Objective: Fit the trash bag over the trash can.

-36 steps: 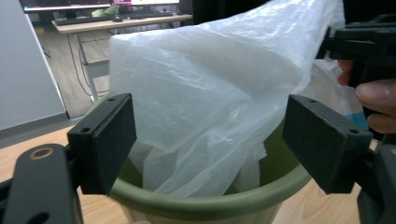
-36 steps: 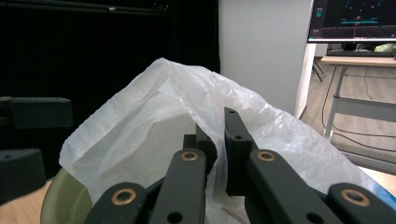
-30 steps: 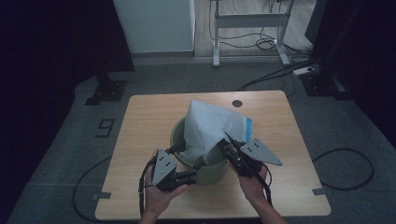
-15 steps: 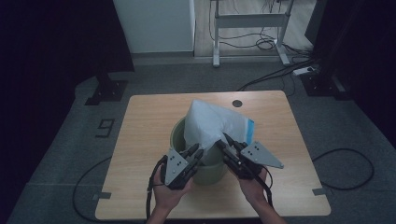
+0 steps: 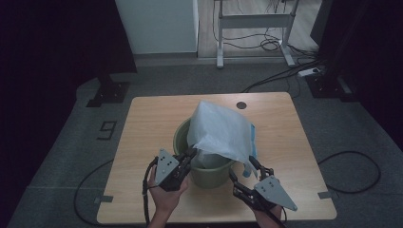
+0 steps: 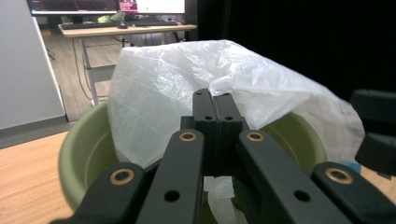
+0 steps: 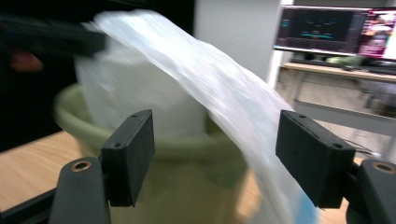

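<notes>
A green bucket stands in the middle of the wooden table. A white plastic bag rises out of it and drapes over its right rim. My left gripper sits at the near left rim; its jaws have just closed and press together on the bag's lower edge. My right gripper hovers low at the bucket's near right side. Its jaws have just been opening and stand wide, with nothing pinched; the bag hangs beyond them.
A small dark round hole lies near the table's far edge. A white desk frame and cables are on the floor behind. A black cable loops on the floor at the right.
The left gripper moved forward to the bucket rim and shut at the bag's edge. The right gripper let go of the bag, opened, and drew back and down toward the near right.
</notes>
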A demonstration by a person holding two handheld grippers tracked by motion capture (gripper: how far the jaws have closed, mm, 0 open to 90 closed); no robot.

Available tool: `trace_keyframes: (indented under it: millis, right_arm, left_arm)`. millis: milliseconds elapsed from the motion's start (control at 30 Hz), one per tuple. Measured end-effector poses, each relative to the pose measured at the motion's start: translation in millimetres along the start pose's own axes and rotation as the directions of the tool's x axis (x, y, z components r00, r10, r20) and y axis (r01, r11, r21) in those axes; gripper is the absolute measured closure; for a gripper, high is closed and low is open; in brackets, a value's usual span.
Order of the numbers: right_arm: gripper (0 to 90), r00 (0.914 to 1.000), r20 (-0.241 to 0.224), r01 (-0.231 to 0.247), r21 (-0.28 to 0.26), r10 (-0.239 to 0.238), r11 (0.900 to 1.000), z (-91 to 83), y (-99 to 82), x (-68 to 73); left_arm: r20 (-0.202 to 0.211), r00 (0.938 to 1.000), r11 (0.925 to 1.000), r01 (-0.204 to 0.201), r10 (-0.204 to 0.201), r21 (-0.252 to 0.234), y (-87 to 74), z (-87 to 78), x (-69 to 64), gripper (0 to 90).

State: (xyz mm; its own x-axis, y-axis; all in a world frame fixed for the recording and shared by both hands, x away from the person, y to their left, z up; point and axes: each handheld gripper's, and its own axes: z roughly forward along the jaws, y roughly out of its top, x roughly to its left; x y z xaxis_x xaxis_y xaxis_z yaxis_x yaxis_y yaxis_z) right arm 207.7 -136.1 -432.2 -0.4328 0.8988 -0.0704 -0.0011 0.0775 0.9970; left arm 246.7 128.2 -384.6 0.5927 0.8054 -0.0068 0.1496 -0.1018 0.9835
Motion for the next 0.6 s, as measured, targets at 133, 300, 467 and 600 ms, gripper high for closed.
trace_keyframes:
  millis: [133, 300, 467, 600]
  right_arm:
    - [26.9, 0.9987, 0.045, -0.025, 0.026, 0.024, 0.9993, 1.1, -11.9, -8.5]
    - [32.4, 0.9941, 0.087, -0.071, 0.068, 0.065, 0.9951, 9.5, -26.6, -22.1]
    - [50.8, 0.9941, 0.063, -0.096, 0.119, 0.089, 0.9882, 19.0, -39.2, -32.2]
    - [68.9, 0.9942, 0.041, -0.105, 0.137, 0.1, 0.985, 24.6, -38.2, -40.4]
  left_arm:
    - [-0.01, 0.9999, 0.9999, 0.007, -0.007, -0.008, 0.8, -2.6, 2.6, 90.0]
    - [-0.029, 0.9994, 0.9994, 0.019, -0.02, -0.028, 2.7, -8.5, 7.4, 90.0]
    - [-0.034, 0.9991, 0.9992, 0.025, -0.026, -0.031, 3.0, -13.0, 12.7, 90.0]
    - [-0.033, 0.9991, 0.9994, 0.025, -0.026, -0.025, 0.9, -14.5, 14.8, 90.0]
